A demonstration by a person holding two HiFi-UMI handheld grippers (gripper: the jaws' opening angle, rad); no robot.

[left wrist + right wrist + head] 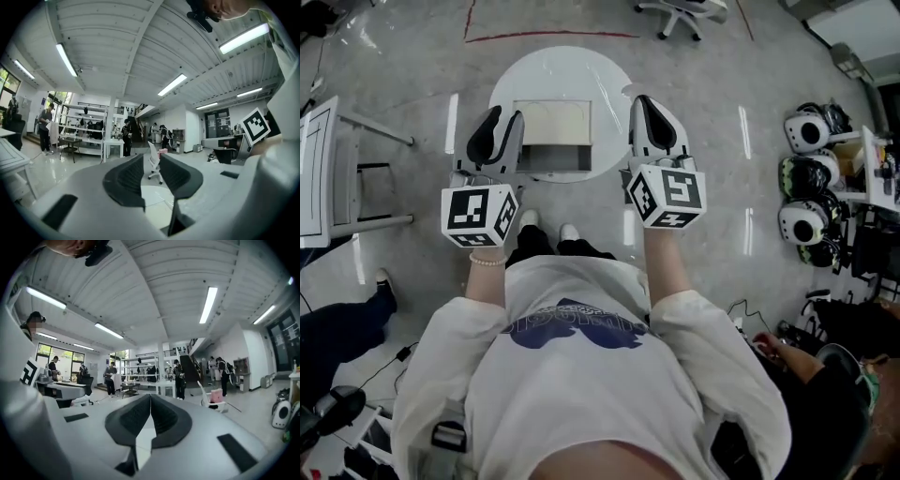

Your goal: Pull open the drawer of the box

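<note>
In the head view a white box (551,120) stands on a round white table (511,80). Its drawer (553,157) sticks out toward me, with the inside showing. My left gripper (499,120) is held up at the box's left side, apart from it. Its jaws are open, with only a distant chair seen through the gap (151,161). To the right of the box my right gripper (645,105) is held up, also clear of it. Its pads meet along one line and hold nothing (150,399). Both gripper views look out over the room, and the box is hidden in them.
An office chair (680,11) stands beyond the table. Several round helmets (806,173) lie on the floor at the right beside a shelf. A white rack (323,169) is at the left. A seated person's leg (342,319) shows at lower left.
</note>
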